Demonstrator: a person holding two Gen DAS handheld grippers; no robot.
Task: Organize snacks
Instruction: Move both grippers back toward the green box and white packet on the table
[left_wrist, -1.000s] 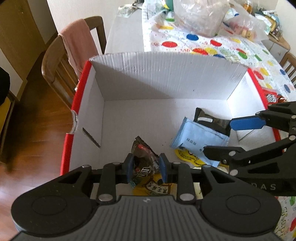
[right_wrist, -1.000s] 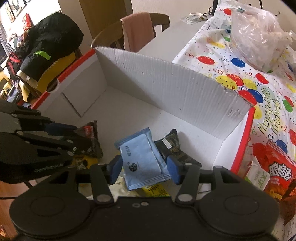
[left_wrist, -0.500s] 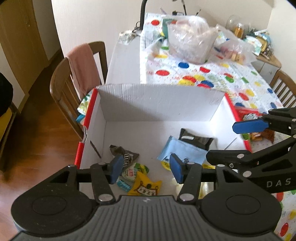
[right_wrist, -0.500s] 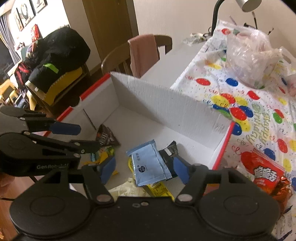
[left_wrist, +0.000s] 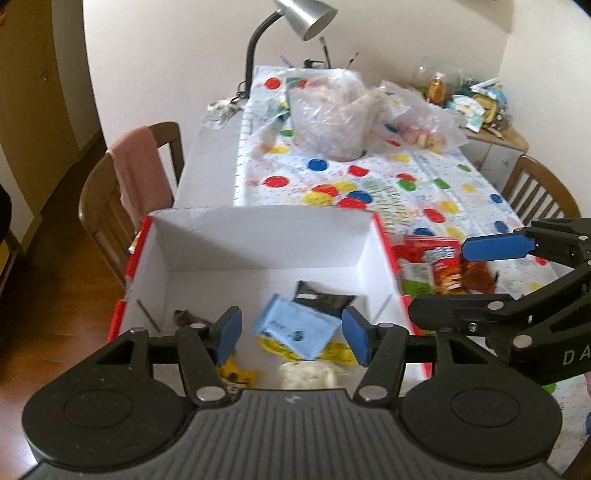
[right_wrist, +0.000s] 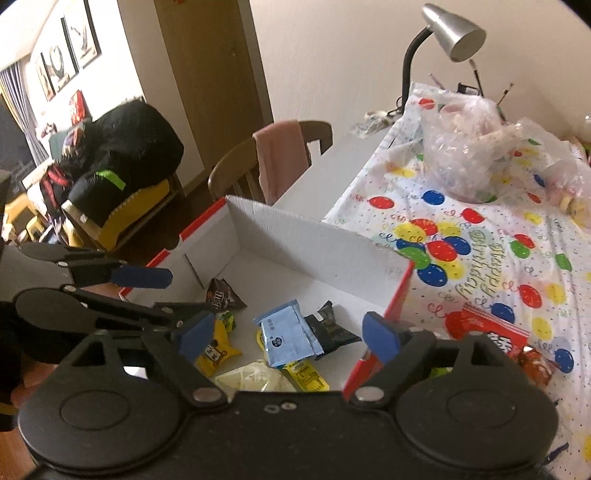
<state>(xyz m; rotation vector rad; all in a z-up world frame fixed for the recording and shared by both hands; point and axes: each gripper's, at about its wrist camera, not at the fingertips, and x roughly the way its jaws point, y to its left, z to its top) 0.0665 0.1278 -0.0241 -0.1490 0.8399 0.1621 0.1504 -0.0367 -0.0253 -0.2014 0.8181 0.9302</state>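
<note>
A white cardboard box with red outer sides stands on the table. Inside lie a light blue packet, a black packet, a brown M&M's bag, yellow packets and a pale bag. My left gripper is open and empty, raised above the box's near side. My right gripper is open and empty above the box's right part. Red snack bags lie outside the box on the tablecloth.
Clear plastic bags with food sit further back on the balloon-print tablecloth. A desk lamp stands at the table's far end. A wooden chair with a pink cloth stands left of the table.
My left gripper let go of the brown M&M's bag inside the box and opened. Both grippers rose up and back from the box; the right opened wider.
</note>
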